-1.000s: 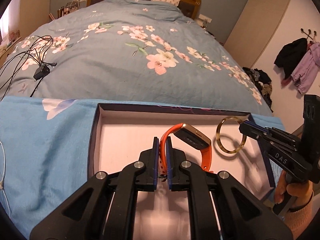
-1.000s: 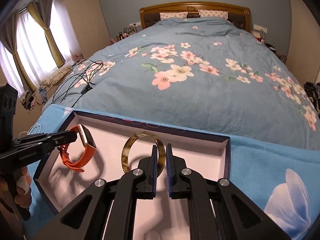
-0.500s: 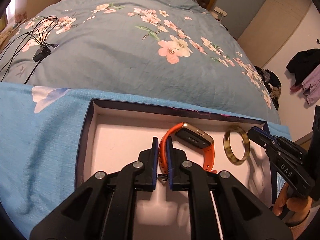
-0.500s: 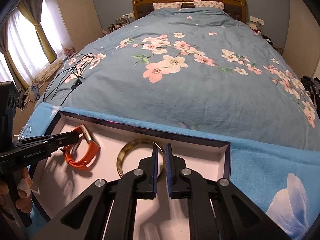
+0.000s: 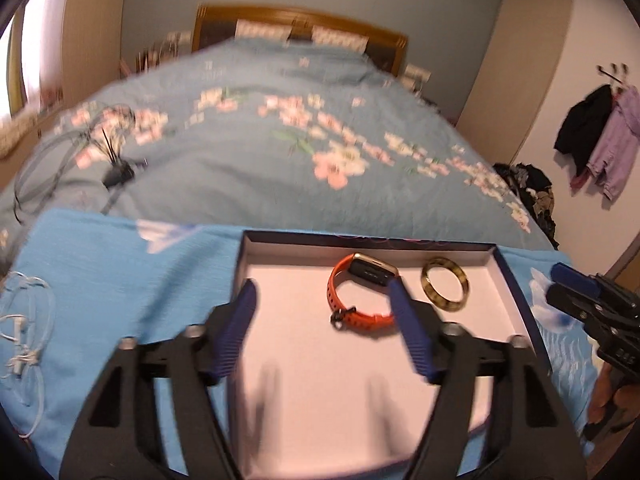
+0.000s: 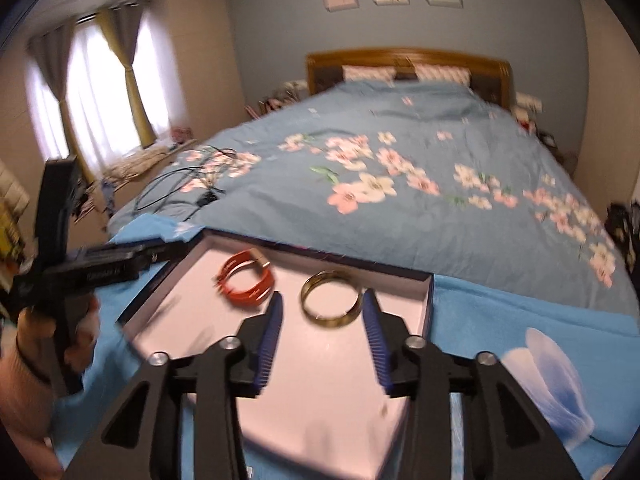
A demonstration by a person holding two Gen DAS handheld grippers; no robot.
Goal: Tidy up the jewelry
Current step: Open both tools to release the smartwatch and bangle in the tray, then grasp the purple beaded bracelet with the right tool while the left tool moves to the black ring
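An orange watch and a gold-brown bangle lie side by side in an open dark box with a pale lining. My left gripper is open and empty, just short of the watch. My right gripper is open and empty, with the bangle lying between its fingertips. The watch shows left of the bangle in the right wrist view, inside the box. The right gripper shows at the right edge of the left wrist view.
The box rests on a light blue cloth at the foot of a floral bed. Black cables and a charger lie on the bed at the left. A white cord lies on the cloth at far left.
Both grippers have opened and let go. The watch and the bangle now lie in the box. Both grippers have drawn back and up from them.
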